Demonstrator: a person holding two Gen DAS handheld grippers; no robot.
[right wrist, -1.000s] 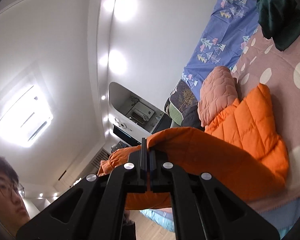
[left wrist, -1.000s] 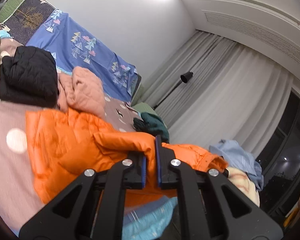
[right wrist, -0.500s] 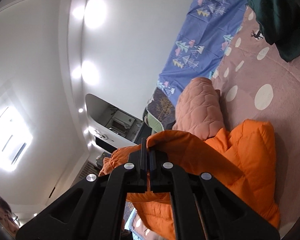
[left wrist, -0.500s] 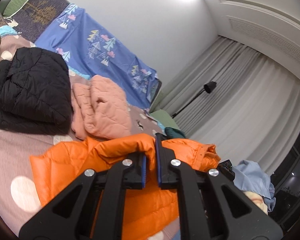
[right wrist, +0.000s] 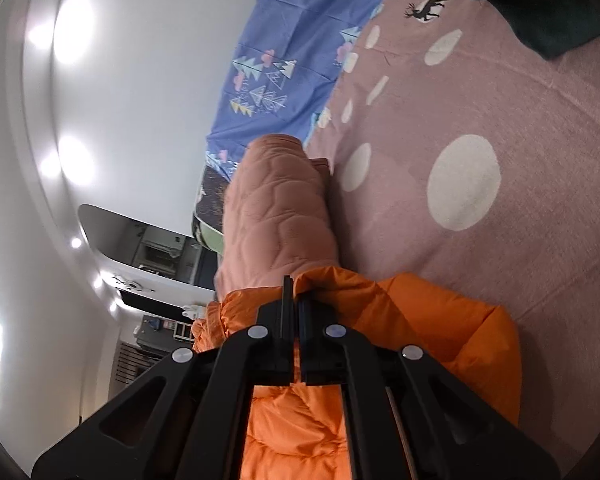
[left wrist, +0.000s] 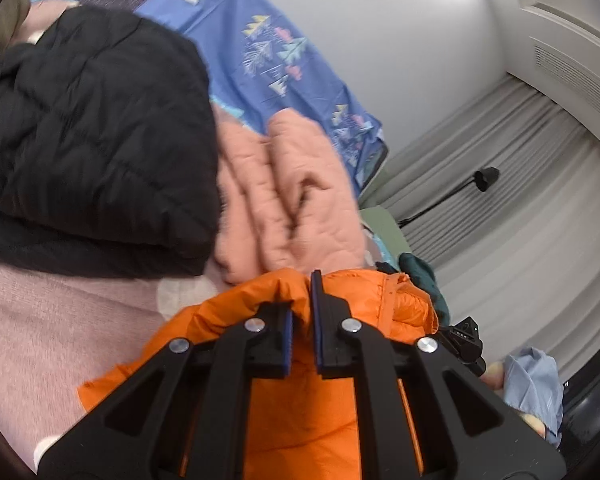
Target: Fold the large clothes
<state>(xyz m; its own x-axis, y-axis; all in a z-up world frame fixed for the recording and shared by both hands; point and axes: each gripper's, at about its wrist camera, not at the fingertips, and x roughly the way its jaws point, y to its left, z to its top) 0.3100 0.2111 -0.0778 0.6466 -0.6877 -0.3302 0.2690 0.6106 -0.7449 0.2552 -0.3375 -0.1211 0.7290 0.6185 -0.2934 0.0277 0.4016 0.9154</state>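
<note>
An orange puffer jacket point(left wrist: 300, 400) lies on the pink polka-dot bedspread point(left wrist: 40, 340). My left gripper point(left wrist: 302, 296) is shut on a fold of its orange fabric, which bulges up between the blue pads. In the right wrist view the orange jacket point(right wrist: 440, 340) spreads below and to the right, and my right gripper point(right wrist: 294, 300) is shut on another pinch of its edge. Both grippers hold the jacket close to the folded pink quilted jacket point(left wrist: 288, 196), also seen as the pink jacket point(right wrist: 276, 216).
A folded black puffer jacket point(left wrist: 88, 140) sits left of the pink one. A blue tree-print sheet point(left wrist: 268, 52) covers the headboard side. A dark green garment point(right wrist: 540, 4) lies far on the bedspread point(right wrist: 500, 100). A light blue garment point(left wrist: 536, 384), a floor lamp point(left wrist: 484, 178) and curtains stand to the right.
Both grippers have carried the orange jacket's edge forward and down toward the pink and black folded jackets, which now loom much larger. Less orange fabric shows ahead of the fingers.
</note>
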